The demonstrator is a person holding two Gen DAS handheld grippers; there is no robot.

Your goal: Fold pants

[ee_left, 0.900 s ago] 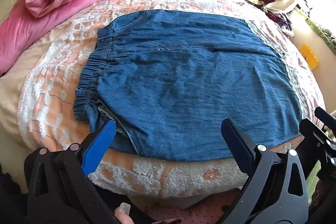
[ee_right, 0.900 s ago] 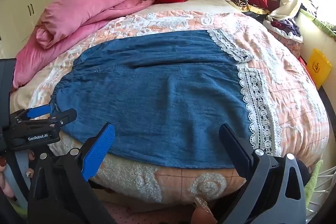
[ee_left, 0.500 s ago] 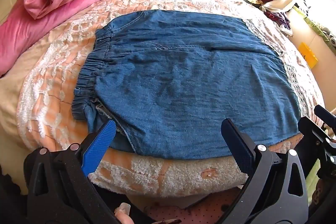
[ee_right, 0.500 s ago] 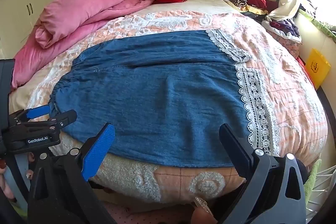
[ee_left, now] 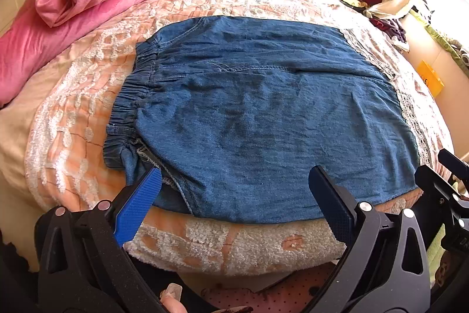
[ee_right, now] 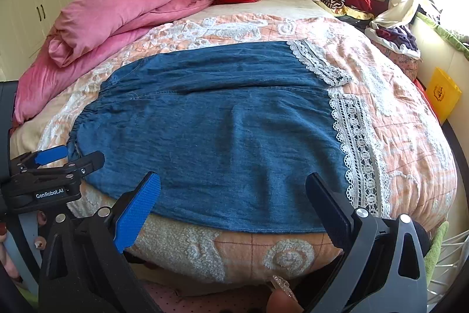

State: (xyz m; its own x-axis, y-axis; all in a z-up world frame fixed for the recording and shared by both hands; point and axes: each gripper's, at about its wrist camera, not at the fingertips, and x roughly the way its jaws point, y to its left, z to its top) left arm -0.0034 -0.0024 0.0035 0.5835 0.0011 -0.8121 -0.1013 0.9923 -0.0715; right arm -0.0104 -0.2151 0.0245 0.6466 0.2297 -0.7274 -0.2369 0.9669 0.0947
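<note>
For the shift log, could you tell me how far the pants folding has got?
Done: the denim pants lie spread flat on the bed, legs side by side, lace hems to the right. In hand: nothing; the left claw and right claw hover open at the near edge. Left: every fold.

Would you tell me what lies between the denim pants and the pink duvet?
Only bare quilted bedspread separates pants from pink duvet, seen in both wrist views.
</note>
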